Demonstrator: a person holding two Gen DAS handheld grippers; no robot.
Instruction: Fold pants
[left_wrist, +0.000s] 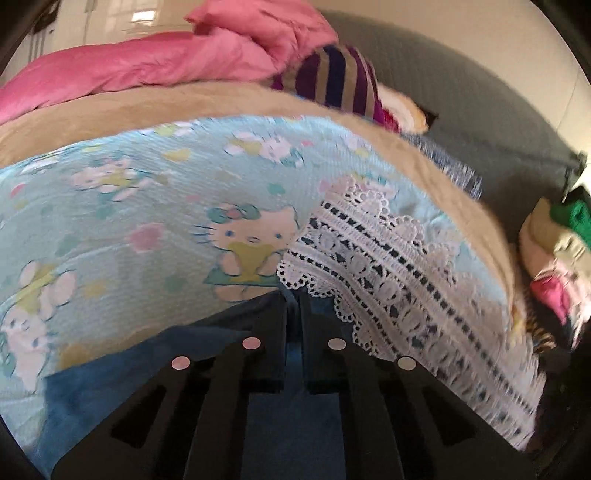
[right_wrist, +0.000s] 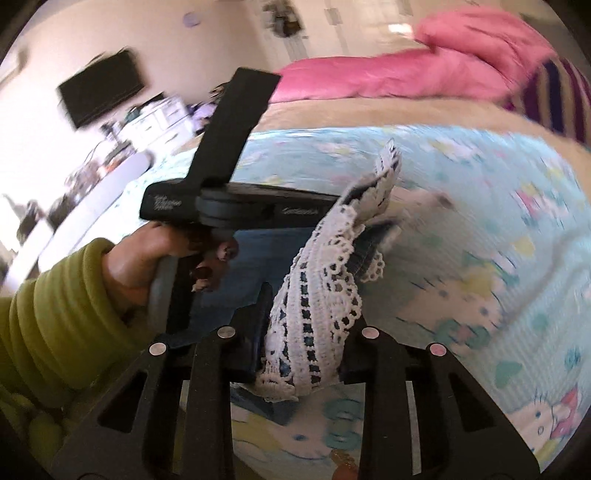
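Observation:
The pants (left_wrist: 122, 373) are blue denim with a wide white lace band (left_wrist: 388, 266), and they lie on a light-blue cartoon-cat blanket (left_wrist: 147, 206). My left gripper (left_wrist: 294, 317) is shut on the dark blue edge of the pants beside the lace. In the right wrist view the lace band (right_wrist: 314, 295) is bunched and lifted, with my right gripper (right_wrist: 303, 332) shut on it. A hand in a green sleeve (right_wrist: 55, 314) holds the left gripper (right_wrist: 369, 225), which pinches the same garment further along.
A pink comforter (left_wrist: 147, 62) and a striped pillow (left_wrist: 340, 77) lie at the back of the bed. A grey padded surface (left_wrist: 461, 92) rises at the right, with a pile of clothes (left_wrist: 561, 251) below it. A dark screen (right_wrist: 103, 88) hangs on the wall above a cluttered dresser (right_wrist: 155, 118).

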